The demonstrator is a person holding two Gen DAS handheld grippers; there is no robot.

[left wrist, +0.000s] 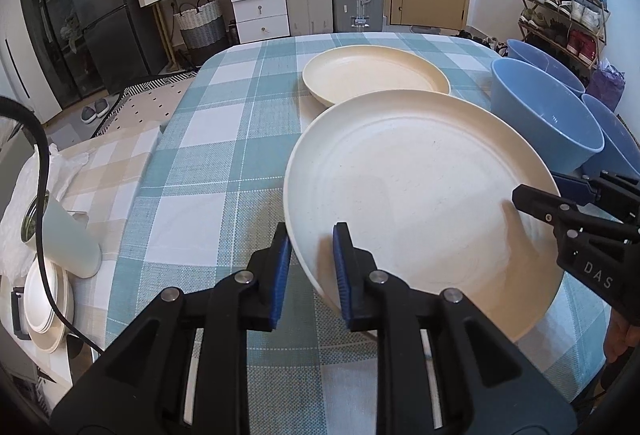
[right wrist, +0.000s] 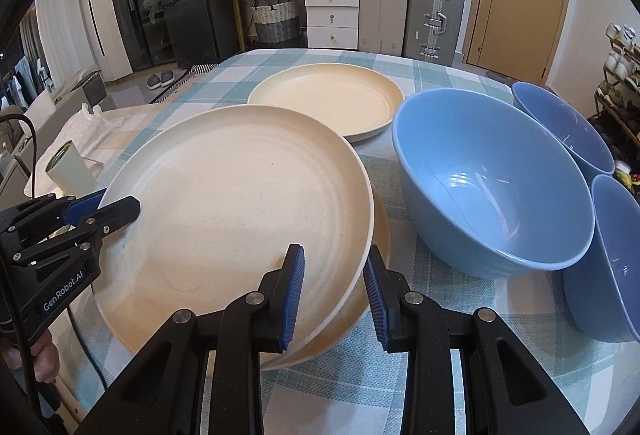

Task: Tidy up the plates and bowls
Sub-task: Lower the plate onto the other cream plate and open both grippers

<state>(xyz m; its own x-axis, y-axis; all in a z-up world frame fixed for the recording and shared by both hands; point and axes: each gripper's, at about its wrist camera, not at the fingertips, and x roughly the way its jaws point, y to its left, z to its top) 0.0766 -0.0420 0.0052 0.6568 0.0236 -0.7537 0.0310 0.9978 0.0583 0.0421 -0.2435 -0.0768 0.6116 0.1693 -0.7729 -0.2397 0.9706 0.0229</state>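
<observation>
A large cream plate (left wrist: pixel 420 203) (right wrist: pixel 232 203) is held between both grippers, tilted, just over the checked tablecloth (left wrist: pixel 220 155). My left gripper (left wrist: pixel 310 267) (right wrist: pixel 116 207) is shut on its left rim, one pad inside the plate and one under it. My right gripper (right wrist: pixel 334 295) (left wrist: pixel 520 199) is shut on the opposite rim. In the right wrist view a second cream plate (right wrist: pixel 352 319) lies directly beneath the held one. A third cream plate (left wrist: pixel 376 75) (right wrist: pixel 328 103) sits farther back. Three blue bowls stand on the right; the nearest (right wrist: pixel 492 187) (left wrist: pixel 544 115) is upright.
Two more blue bowls (right wrist: pixel 564 123) (right wrist: pixel 616 255) crowd the table's right edge. A pale tumbler (left wrist: pixel 68 243) (right wrist: pixel 68 163) and a stack of white plates (left wrist: pixel 44 307) sit on a lower surface to the left. Suitcases, drawers and a fridge stand beyond the table.
</observation>
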